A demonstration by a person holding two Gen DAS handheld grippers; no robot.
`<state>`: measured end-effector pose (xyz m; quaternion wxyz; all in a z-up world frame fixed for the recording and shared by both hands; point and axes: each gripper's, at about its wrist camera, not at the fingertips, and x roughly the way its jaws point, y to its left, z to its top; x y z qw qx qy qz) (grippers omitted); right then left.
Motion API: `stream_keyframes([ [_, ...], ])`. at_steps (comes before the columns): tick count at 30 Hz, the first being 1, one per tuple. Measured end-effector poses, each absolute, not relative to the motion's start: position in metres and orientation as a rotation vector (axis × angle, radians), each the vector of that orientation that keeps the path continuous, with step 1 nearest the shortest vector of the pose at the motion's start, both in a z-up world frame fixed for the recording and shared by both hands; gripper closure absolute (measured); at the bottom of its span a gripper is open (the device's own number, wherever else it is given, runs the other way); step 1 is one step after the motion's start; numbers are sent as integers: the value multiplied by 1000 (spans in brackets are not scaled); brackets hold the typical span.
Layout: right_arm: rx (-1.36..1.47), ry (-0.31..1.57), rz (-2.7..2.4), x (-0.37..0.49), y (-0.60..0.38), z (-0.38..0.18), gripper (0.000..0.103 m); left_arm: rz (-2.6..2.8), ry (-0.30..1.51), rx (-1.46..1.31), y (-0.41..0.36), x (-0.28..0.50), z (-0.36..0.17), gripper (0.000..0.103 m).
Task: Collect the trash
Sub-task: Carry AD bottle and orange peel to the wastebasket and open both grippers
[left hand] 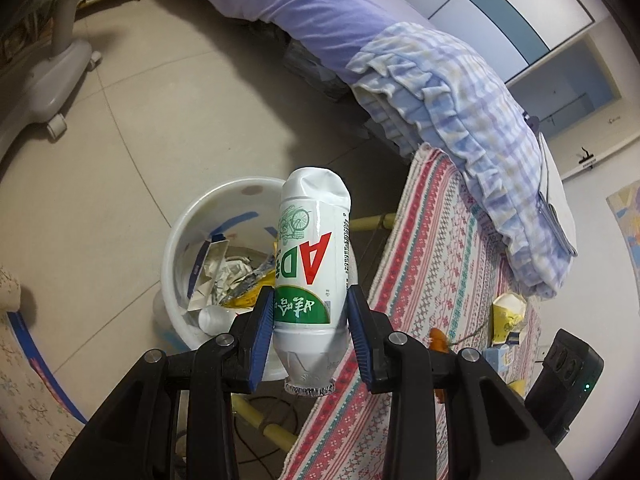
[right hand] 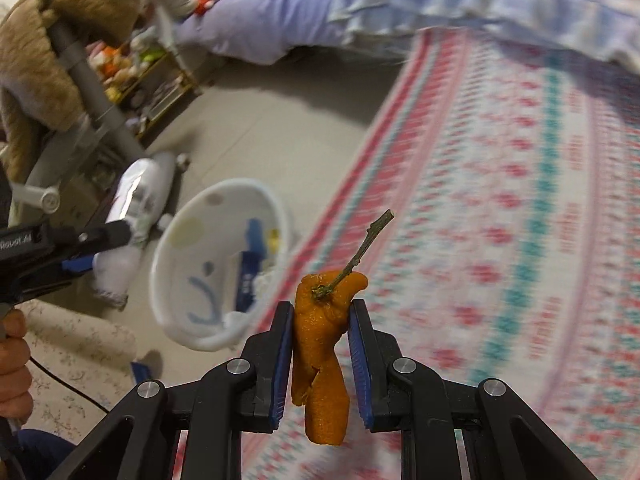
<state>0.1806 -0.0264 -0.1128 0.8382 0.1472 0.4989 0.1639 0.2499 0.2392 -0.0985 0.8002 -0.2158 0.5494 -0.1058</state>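
Observation:
My left gripper [left hand: 310, 300] is shut on a white plastic drink bottle [left hand: 310, 256] with a green and red label, held neck toward the camera. Just behind and below the bottle stands a white trash bin [left hand: 180, 248] holding crumpled paper and wrappers. In the right wrist view my right gripper [right hand: 322, 312] is shut on an orange peel [right hand: 322, 340] with a green stem. The same bin [right hand: 168, 304] lies left of the peel, tilted in the blurred view. The left gripper [right hand: 100, 248] with the bottle [right hand: 136, 200] shows at the far left, beside the bin.
A patterned red and teal cloth [left hand: 432, 272] covers a low surface at the right, with a crumpled yellow carton [left hand: 506, 316] on it. A bed with lilac bedding [left hand: 320, 12] and a checked blanket [left hand: 472, 128] lies behind. A grey wheeled stand [left hand: 52, 80] and a plush bear [right hand: 52, 40] are at the left.

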Motion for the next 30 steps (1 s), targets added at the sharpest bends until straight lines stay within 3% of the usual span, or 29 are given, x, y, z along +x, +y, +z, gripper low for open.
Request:
stream_keyframes([
  [12, 271, 1074, 463, 232, 76, -127, 78, -204, 1229, -483, 246, 259, -113, 65],
  [18, 213, 1128, 402, 256, 98, -144, 74, -198, 1244, -485, 247, 264, -119, 65],
  [22, 207, 1116, 384, 259, 95, -141, 62, -207, 1254, -478, 239, 266, -123, 65],
  [25, 203, 1107, 381, 253, 85, -138, 62, -216, 1265, -490, 234, 269, -127, 64],
  [27, 216, 1107, 371, 248, 76, -136, 62, -218, 1284, -513, 233, 272, -131, 63],
  [30, 245, 1096, 360, 239, 59, -131, 62, -146, 1278, -553, 239, 274, -131, 45],
])
